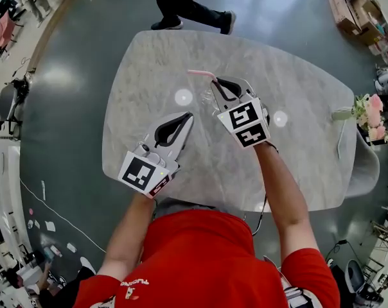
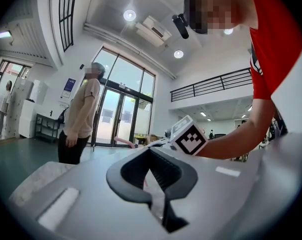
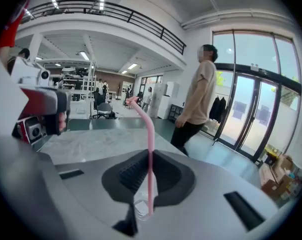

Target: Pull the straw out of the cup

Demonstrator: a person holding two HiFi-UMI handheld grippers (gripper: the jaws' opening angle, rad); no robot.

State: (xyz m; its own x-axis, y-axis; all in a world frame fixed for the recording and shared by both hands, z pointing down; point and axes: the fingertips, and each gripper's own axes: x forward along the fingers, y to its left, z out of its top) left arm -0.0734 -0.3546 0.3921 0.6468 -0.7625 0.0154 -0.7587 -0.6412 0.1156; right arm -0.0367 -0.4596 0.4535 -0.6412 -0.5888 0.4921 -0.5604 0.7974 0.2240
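A pink bendy straw point(image 1: 200, 74) stands up between the jaws of my right gripper point(image 1: 218, 82), which is shut on it. In the right gripper view the straw point(image 3: 150, 134) runs straight up through the pads, with its bent top leaning left. Its lower end reaches into a clear cup point(image 3: 140, 206) just under the jaws. The same cup point(image 1: 207, 99) shows faintly on the marble table point(image 1: 297, 159) beside the right gripper. My left gripper point(image 1: 189, 115) hovers level to the cup's left, shut with nothing in it; its closed tips point(image 2: 150, 150) point toward the right gripper's marker cube point(image 2: 191, 138).
A person point(image 1: 181, 5) stands at the far side of the table. A vase of pink flowers point(image 1: 369, 117) sits at the table's right edge, with a pale chair point(image 1: 364, 165) beside it. Boxes and equipment line the room's edges.
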